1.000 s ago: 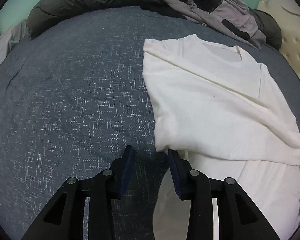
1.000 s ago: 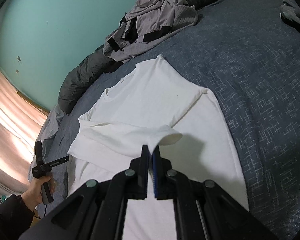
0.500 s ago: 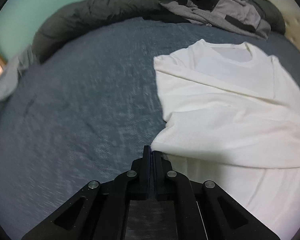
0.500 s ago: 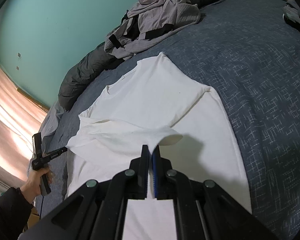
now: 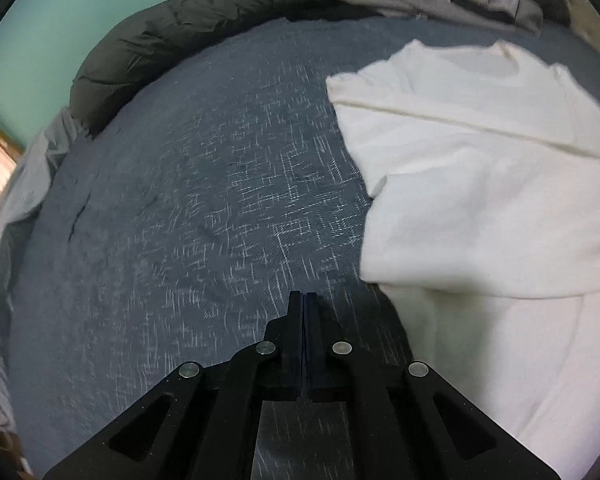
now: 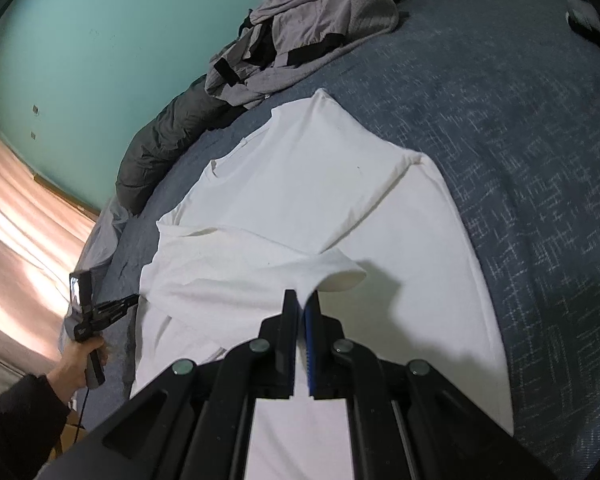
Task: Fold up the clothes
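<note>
A white long-sleeved shirt (image 6: 320, 184) lies flat on the blue bedspread (image 6: 532, 128), its collar toward the far wall. One sleeve (image 6: 260, 264) is folded across the chest. My right gripper (image 6: 302, 300) is shut on that sleeve's cuff end and holds it a little above the shirt's body. In the left wrist view the shirt (image 5: 480, 200) fills the right side. My left gripper (image 5: 303, 297) is shut with nothing in it, over bare bedspread (image 5: 180, 220) just left of the shirt's edge. It also shows in the right wrist view, where a person's hand holds the left gripper (image 6: 129, 302) by the shirt's left edge.
A heap of grey clothes (image 6: 308, 36) lies at the far side of the bed beyond the collar. A dark rolled quilt (image 5: 172, 36) runs along the teal wall (image 6: 100, 40). Pale cloth (image 5: 16, 200) hangs at the bed's left edge, beside a sunlit curtain (image 6: 16, 220).
My left gripper went from open to shut at the shirt's left edge, then shifted left off the shirt, empty. The right gripper kept its hold on the sleeve and stayed put.
</note>
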